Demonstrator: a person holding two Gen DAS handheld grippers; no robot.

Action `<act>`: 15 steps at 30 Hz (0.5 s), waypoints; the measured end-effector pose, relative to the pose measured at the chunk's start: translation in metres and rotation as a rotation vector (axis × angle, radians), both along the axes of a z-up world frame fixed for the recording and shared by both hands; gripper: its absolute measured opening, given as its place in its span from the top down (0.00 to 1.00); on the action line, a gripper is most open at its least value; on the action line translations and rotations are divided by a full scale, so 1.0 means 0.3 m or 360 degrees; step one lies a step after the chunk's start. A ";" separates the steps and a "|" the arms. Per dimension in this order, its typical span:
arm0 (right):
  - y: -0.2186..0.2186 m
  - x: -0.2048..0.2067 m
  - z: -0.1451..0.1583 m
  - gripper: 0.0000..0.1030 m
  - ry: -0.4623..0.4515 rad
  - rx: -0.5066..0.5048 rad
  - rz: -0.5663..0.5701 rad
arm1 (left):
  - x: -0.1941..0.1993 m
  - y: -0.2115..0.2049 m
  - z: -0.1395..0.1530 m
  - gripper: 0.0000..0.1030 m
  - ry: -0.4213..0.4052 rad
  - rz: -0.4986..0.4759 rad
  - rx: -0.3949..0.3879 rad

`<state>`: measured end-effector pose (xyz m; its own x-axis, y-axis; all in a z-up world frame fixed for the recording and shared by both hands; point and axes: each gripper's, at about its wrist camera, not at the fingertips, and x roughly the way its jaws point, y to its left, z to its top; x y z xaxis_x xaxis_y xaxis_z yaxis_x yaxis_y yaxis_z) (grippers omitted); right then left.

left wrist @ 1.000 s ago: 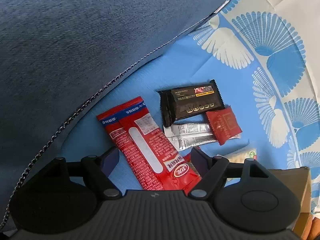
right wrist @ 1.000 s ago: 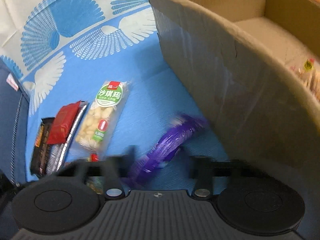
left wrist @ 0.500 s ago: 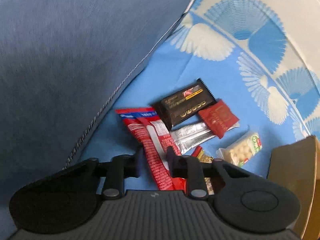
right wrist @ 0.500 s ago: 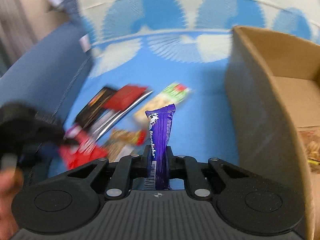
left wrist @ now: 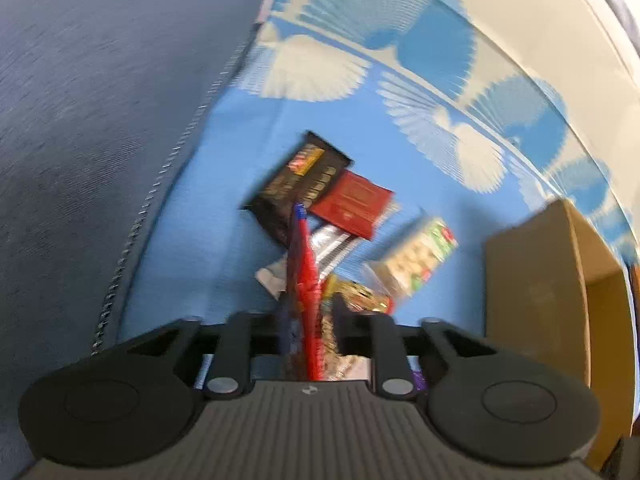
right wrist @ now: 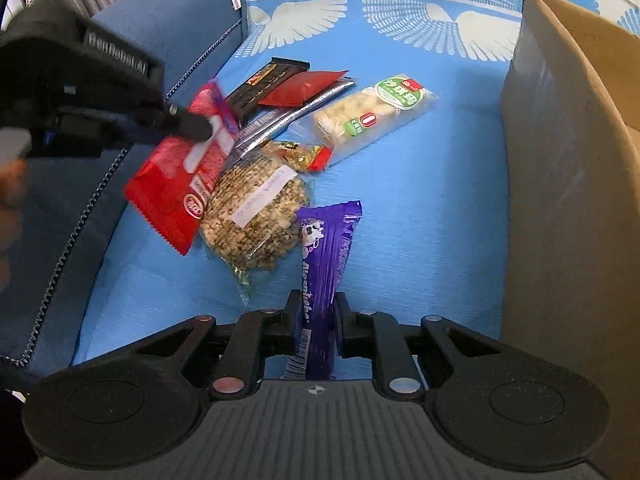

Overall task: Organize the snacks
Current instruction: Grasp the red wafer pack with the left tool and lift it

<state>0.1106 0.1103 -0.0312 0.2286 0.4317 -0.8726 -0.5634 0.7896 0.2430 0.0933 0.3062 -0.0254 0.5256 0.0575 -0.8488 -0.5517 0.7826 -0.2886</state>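
Left wrist view, blurred: the left gripper (left wrist: pixel 308 320) has its fingers set narrow around the red wrapper (left wrist: pixel 306 264), which stands on edge between them and is lifted clear of the blue patterned cloth (left wrist: pixel 224 216). These fingers have just been easing apart a little after a tighter squeeze, and the wrapper is still between them. Beyond it lie a black bar (left wrist: pixel 298 184), a dark red packet (left wrist: pixel 352 204) overlapping a silver bar (left wrist: pixel 332 242), and a clear pale nougat bar (left wrist: pixel 416 256) to the right. The cardboard box (left wrist: pixel 528 280) stands at far right, and a dark blue cushion (left wrist: pixel 100 120) fills the left.

Right wrist view: the right gripper (right wrist: pixel 318 322) has its fingers closed tight on the lower part of a purple bar (right wrist: pixel 324 264), which points away from the camera above the cloth. To the left, the left gripper holds the red wrapper (right wrist: pixel 180 184) in the air, hanging over a round clear-wrapped seed cake (right wrist: pixel 256 208). Farther off lie a small peanut packet (right wrist: pixel 304 156), the nougat bar (right wrist: pixel 372 116), the silver bar, the dark red packet (right wrist: pixel 304 88) and the black bar (right wrist: pixel 260 86). The box wall (right wrist: pixel 560 184) rises along the right edge.
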 end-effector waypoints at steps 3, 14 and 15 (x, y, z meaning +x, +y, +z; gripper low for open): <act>0.010 0.007 -0.012 0.68 0.0006 -0.0015 0.0001 | -0.014 0.032 -0.008 0.46 0.0033 0.0112 0.0002; 0.011 0.016 -0.033 0.63 0.0028 -0.0040 -0.0011 | -0.013 0.070 -0.091 0.26 0.0245 0.0237 -0.0075; 0.012 0.016 -0.032 0.63 0.0026 -0.0041 -0.0010 | -0.009 0.068 -0.098 0.26 0.0255 0.0237 -0.0076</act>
<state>0.1154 0.1140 -0.0409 0.2169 0.4074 -0.8871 -0.5547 0.7992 0.2314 0.0905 0.3265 -0.0549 0.3727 0.0821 -0.9243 -0.7019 0.6765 -0.2229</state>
